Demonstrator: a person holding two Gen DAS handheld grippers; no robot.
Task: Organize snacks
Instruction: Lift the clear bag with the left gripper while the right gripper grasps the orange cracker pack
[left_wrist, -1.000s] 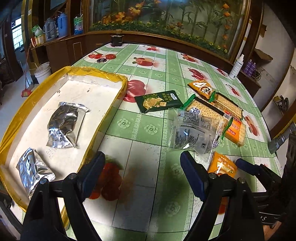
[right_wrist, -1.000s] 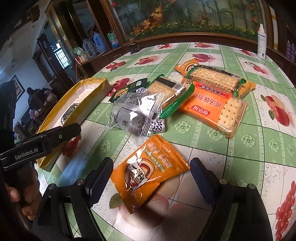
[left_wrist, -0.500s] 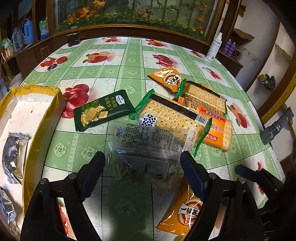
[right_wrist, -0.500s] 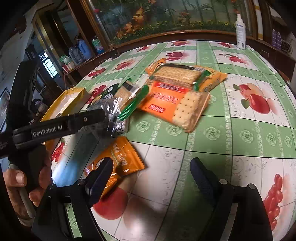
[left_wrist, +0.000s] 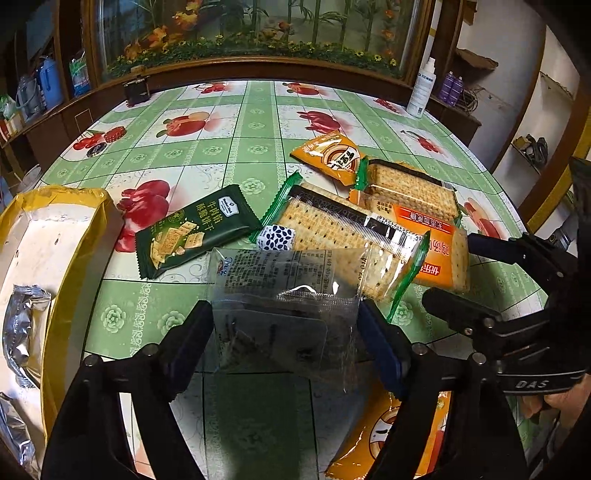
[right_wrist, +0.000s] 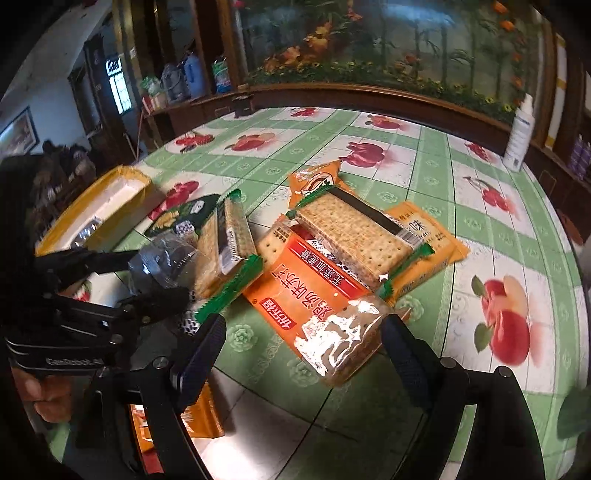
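So our left gripper (left_wrist: 286, 332) has the crinkly clear plastic snack packet (left_wrist: 284, 306) right between its fingers, which are closing but not pinching yet. It lies on the bench (left_wrist: 255, 147), long axis running away from us. Right gripper (right_wrist: 303, 347) is spread over the orange cracker pack (right_wrist: 314, 295).

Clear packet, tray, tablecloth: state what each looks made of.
Clear packet: thin glossy plastic film; contents show through, glare spots. Tray: possibly cardboard, white inside, rim wrapped in shiny yellow tape. Tablecloth: likely wipeable vinyl; smooth printed surface with a slight sheen.
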